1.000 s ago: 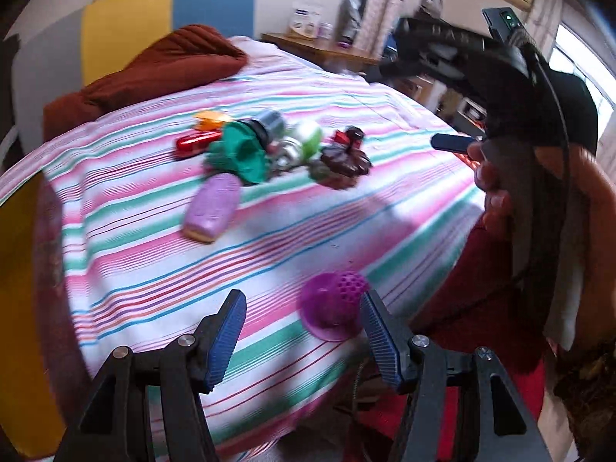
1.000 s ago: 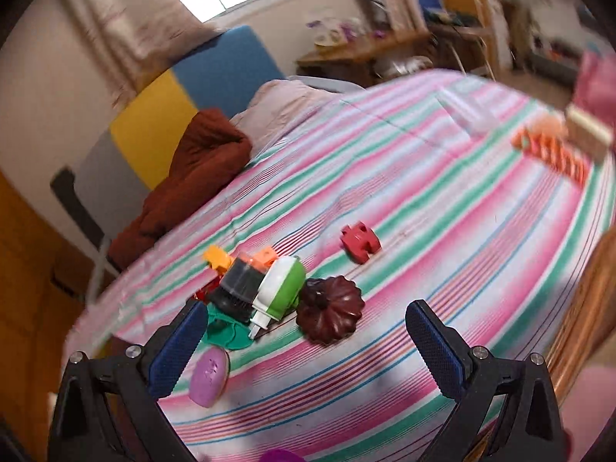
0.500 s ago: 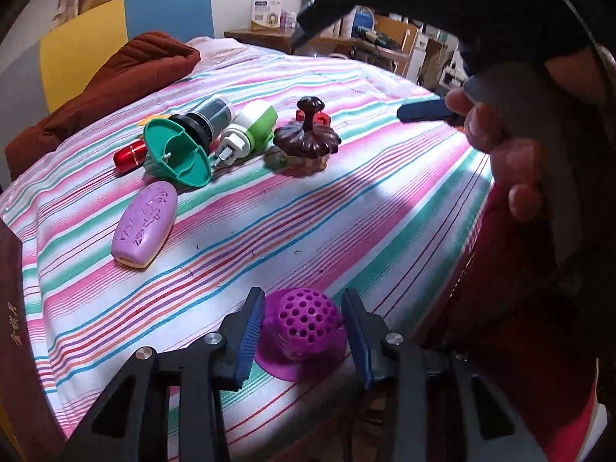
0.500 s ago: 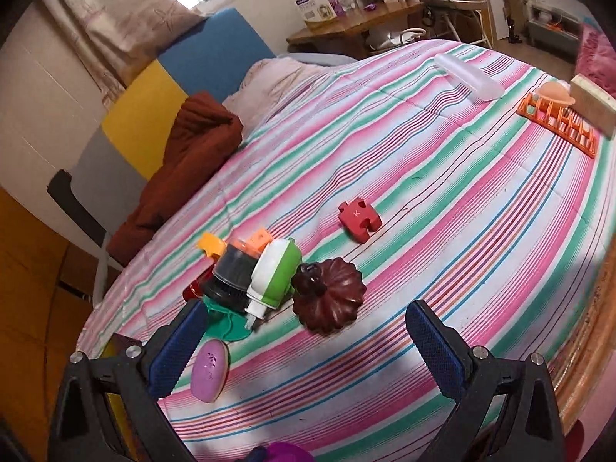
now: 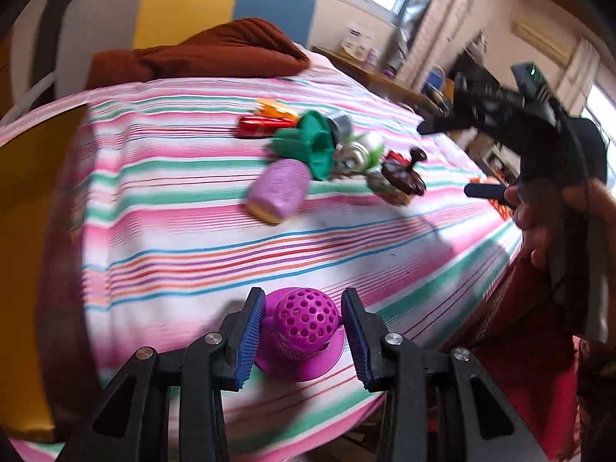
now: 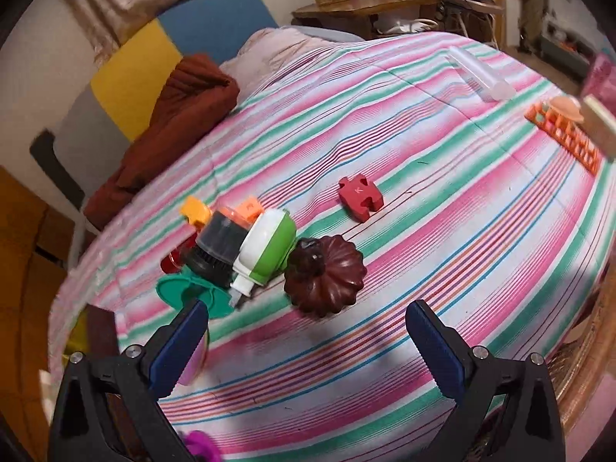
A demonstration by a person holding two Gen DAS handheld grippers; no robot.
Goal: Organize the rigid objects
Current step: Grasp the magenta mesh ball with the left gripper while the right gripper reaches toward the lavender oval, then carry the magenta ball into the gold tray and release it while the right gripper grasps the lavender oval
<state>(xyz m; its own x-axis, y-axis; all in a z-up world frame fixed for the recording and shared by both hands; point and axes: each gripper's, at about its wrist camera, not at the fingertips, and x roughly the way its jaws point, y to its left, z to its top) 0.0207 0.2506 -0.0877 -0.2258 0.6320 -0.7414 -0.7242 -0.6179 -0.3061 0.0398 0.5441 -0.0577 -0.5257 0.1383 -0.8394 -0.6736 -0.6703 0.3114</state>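
My left gripper (image 5: 302, 325) is shut on a magenta perforated dome with a round flange (image 5: 304, 327), held just above the striped bedspread (image 5: 184, 238) near its front edge. Farther off lies a cluster: a lilac soap-shaped piece (image 5: 279, 186), a green funnel-like cup (image 5: 317, 144), a green-and-white bottle (image 6: 267, 250), a dark brush (image 6: 219, 246), a brown fluted lid with a knob (image 6: 325, 273) and a red puzzle piece (image 6: 360, 196). My right gripper (image 6: 308, 340) is open and empty, hovering in front of the brown lid. A bit of the magenta dome (image 6: 198, 442) shows at the bottom of the right wrist view.
A brown folded blanket (image 5: 215, 52) lies at the head of the bed. An orange rack (image 6: 564, 138), a peach lid (image 6: 566, 107) and a clear tube (image 6: 481, 75) lie at the far right. The bed edge runs close below both grippers. A desk (image 6: 369, 5) stands behind.
My left gripper closed on the magenta dome and lifted it, the view swinging left. My right gripper moved closer to the brown lid and stayed open.
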